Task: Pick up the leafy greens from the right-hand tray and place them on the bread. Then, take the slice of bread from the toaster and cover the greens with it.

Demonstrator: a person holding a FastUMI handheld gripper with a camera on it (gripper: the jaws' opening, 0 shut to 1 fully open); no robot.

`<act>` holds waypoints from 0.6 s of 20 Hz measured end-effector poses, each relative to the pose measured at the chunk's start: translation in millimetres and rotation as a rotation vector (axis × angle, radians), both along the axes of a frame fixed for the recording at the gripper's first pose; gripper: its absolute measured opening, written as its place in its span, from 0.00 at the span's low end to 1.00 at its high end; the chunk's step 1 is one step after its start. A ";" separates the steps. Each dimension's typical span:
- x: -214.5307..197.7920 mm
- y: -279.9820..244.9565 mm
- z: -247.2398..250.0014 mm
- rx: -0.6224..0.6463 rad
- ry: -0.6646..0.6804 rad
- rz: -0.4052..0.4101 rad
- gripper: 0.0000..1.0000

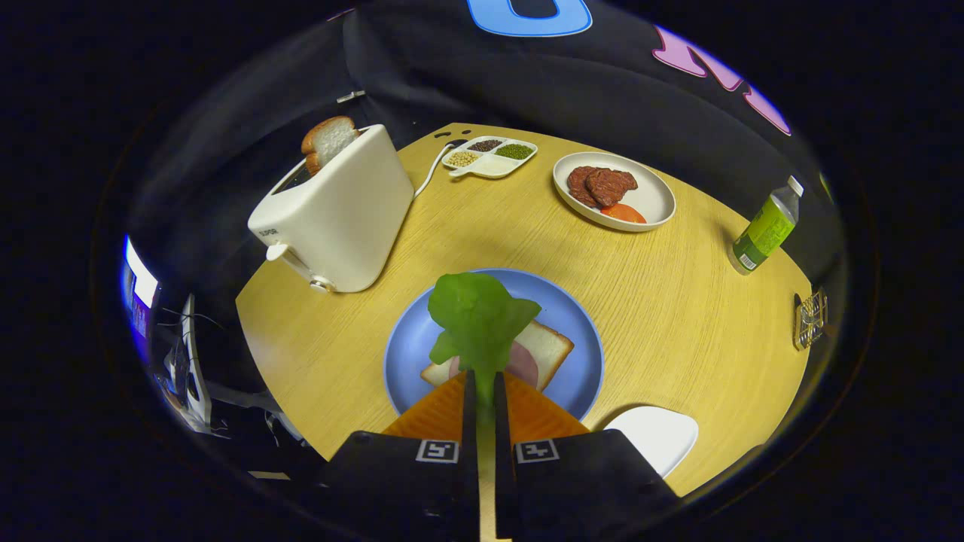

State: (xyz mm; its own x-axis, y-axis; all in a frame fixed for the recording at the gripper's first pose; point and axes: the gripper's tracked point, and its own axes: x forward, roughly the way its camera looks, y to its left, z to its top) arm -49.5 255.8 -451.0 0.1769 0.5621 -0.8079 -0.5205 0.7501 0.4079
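Note:
My gripper (483,376) is shut on the leafy greens (478,320), pinching the stem between its two orange-backed fingers (439,412). The leaf hangs just ahead of the fingertips, above a slice of bread (548,348) topped with pink ham (521,365) on a blue plate (584,361). Whether the leaf touches the ham I cannot tell. Beyond the plate to the left stands a white toaster (339,214) with a second bread slice (325,141) sticking up out of its slot.
A white plate (654,197) with meat patties and a tomato slice sits far right of the toaster. A small divided dish (491,156) of beans lies at the back. A green bottle (764,229) lies at the right edge. A white tray (657,436) lies right of the fingers.

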 end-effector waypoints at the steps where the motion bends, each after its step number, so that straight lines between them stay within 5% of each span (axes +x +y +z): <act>1: 2.1 1.0 -1.9 -0.001 0.003 -0.005 0.18; 6: 9.1 2.4 -4.9 0.005 -0.008 -0.036 0.31; 9: 12.6 0.8 1.6 0.008 -0.039 -0.050 0.57; 12: 18.1 -0.4 22.1 0.047 -0.088 -0.074 0.63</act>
State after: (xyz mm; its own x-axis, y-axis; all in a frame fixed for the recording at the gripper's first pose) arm -31.4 255.5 -428.9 0.2885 0.5819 -0.7604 -0.5003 0.7687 0.3985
